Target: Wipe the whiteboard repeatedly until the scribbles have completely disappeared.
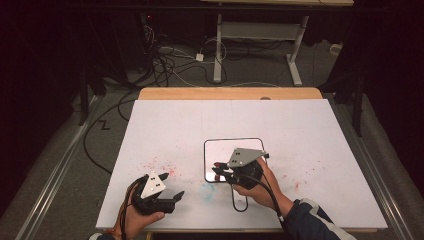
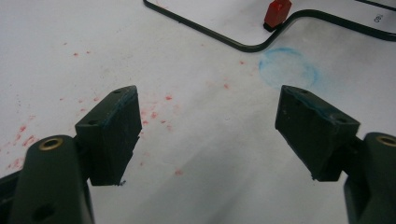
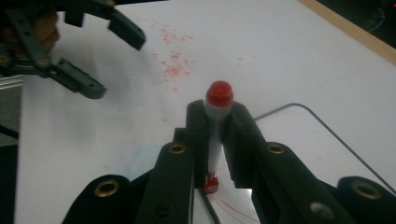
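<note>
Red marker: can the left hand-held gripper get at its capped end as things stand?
Probably yes. The left hand-held gripper is open and empty, with bare table between it and the red marker. The right hand-held gripper clamps only the barrel, leaving the red cap exposed.

The marker (image 3: 215, 135) has a red cap, a grey barrel and a red end. Both grippers are black with brass-coloured rivets; the left gripper (image 2: 210, 135) has blue smears on its pads. The white table sheet (image 1: 300, 130) bears red speckles and a faint blue ring (image 2: 288, 67). The small whiteboard (image 1: 220, 150) is black-rimmed.
</note>
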`<action>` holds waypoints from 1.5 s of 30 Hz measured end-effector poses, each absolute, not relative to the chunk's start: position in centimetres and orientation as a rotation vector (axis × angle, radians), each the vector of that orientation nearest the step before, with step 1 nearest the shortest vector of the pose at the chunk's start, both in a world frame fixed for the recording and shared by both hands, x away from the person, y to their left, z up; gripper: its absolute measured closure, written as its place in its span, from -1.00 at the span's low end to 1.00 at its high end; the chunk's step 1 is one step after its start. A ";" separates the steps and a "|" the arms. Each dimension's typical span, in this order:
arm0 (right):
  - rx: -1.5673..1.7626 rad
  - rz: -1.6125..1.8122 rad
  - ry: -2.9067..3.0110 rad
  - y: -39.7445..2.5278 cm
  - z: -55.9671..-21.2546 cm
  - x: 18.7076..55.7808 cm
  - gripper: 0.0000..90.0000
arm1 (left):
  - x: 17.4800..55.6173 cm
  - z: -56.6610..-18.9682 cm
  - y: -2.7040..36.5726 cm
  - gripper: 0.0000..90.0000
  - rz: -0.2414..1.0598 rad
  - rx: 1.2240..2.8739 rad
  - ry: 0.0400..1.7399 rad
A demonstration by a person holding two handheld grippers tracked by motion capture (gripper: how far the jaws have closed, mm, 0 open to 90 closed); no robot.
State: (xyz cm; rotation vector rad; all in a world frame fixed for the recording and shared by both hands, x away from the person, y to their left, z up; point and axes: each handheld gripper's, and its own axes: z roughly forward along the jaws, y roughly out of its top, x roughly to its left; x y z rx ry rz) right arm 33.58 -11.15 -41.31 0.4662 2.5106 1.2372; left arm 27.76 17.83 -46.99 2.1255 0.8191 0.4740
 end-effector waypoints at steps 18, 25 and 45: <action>0.565 1.085 2.409 -14.9 -40.9 34.7 0.80 | 27.8 -47.0 17.7 -0.51 0.472 2.128 0.817; 0.543 1.199 2.464 -13.3 -41.2 34.4 0.80 | 27.8 -47.0 17.7 -0.51 0.468 2.131 0.813; 0.605 1.074 2.347 -16.0 -41.2 35.9 0.80 | 27.7 -47.0 17.7 -0.51 0.471 2.129 0.814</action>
